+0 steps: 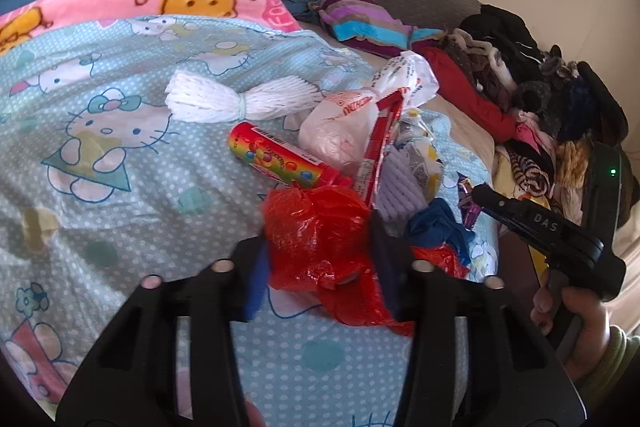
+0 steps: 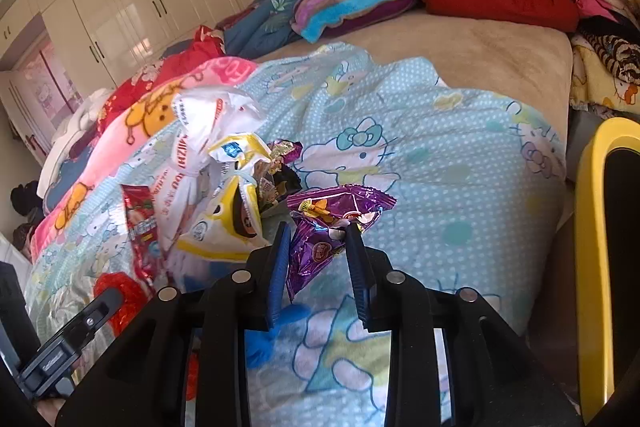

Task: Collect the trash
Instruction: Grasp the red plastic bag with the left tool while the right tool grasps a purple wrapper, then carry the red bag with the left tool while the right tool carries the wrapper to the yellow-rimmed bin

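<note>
Left tongs around red bag (crumpled)

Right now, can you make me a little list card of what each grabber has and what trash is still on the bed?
left gripper: closed on crumpled red plastic bag
right gripper: around shiny purple foil wrapper
still lying: rainbow candy tube, knotted white plastic bag, yellow-white snack packet
surface: blue dotted cartoon-cat blanket
</note>
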{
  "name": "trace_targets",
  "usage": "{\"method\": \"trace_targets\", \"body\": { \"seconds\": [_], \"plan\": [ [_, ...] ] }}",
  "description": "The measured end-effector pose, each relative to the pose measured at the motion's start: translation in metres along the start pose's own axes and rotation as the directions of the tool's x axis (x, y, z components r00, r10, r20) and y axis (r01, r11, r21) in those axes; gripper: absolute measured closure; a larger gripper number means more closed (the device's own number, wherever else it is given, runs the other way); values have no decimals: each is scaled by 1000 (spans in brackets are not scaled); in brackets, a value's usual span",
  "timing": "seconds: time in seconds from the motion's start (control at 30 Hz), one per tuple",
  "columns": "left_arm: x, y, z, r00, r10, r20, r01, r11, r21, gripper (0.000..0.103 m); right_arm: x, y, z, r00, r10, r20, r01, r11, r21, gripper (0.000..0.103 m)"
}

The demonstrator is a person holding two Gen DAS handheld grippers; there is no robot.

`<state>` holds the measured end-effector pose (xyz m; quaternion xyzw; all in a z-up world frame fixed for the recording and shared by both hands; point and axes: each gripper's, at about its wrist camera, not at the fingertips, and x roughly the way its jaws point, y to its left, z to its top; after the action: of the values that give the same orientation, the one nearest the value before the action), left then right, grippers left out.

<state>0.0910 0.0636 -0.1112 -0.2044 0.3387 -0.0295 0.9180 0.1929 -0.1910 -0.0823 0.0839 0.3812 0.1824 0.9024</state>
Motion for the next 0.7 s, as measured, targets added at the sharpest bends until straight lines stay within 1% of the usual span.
{"method": "trace_targets", "body": {
  "seconds": [0.13,0.23,0.37,0.47,0.57,0.7],
  "plan": [
    [-10,-7,0,1000,-11,21,11,999,37,80,-14,1,-4,1000,1,21,-1,1000,-24,76],
    [-24,-13,2,998,-21,51,18,999,49,82,-24,2,-7,999,3,35,-1,999,-37,76],
    [-46,-23,9,993,-30,118,22,997,72,83,-37,0,-9,999,9,53,-7,999,-39,76],
    [-57,-29,19,987,-30,157,19,998,67,83,-45,-3,-7,998,11,63,-9,999,-31,76],
    [-59,-35,30,983,-16,182,5,998,62,83,-55,-7,-4,997,6,80,-4,1000,-25,76],
    [-58,-53,42,979,-27,203,11,996,83,83,-71,-17,0,994,-8,111,9,1000,-6,76]
  ]
}}
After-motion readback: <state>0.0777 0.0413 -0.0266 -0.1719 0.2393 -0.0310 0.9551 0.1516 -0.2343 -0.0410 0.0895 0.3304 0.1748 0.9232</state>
